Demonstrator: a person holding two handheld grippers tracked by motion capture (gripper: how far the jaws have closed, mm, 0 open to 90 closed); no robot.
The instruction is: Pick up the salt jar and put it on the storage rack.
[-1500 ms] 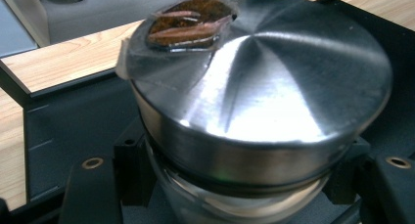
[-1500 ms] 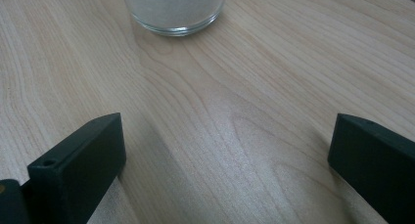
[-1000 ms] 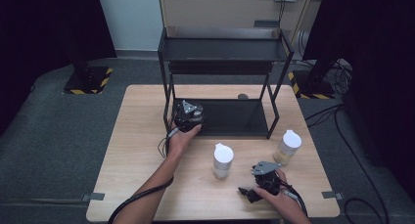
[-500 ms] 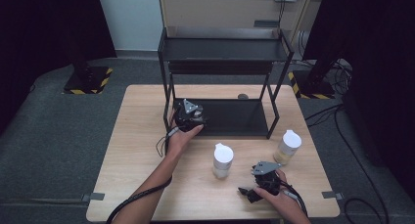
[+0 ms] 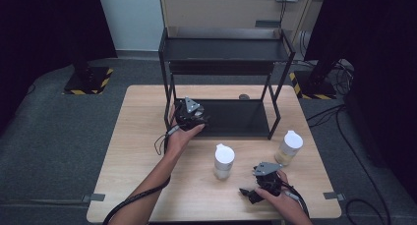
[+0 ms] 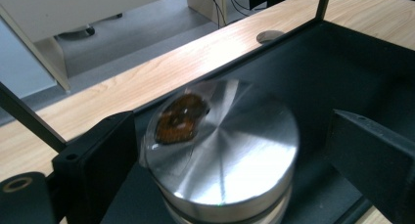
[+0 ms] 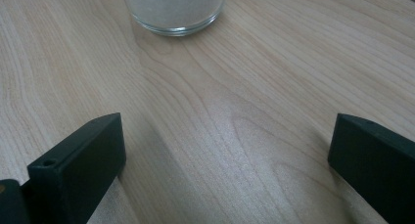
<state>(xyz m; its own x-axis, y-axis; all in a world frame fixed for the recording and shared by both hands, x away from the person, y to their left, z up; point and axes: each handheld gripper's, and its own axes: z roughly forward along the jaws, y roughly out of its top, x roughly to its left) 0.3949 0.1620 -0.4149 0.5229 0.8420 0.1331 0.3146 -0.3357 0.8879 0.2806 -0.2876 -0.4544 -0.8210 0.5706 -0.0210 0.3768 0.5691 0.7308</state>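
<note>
1. Two black tongs work over a light wooden table (image 5: pixel 137 151); the left tongs (image 6: pixel 230 155) reach into the lower shelf of a black metal two-tier rack (image 5: pixel 246 118).
2. Their jaws have just been opening and stand apart around a round jar with a shiny silver lid (image 6: pixel 222 153), which sits on that shelf.
3. Nearby on the table stands a white-capped glass jar (image 5: pixel 223 161).
4. Right tongs (image 7: pixel 225 155) gape with bare wood between them, and a second white-capped jar (image 5: pixel 289 147) stands beyond.

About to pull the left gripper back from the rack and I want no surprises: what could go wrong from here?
1. The left gripper has just been opening, yet the metal-lidded jar sits between its jaws, nearer one; backing out crooked could drag or tip it.
2. The rack's post stands close to the left hand; a wide swing might hit it.
</note>
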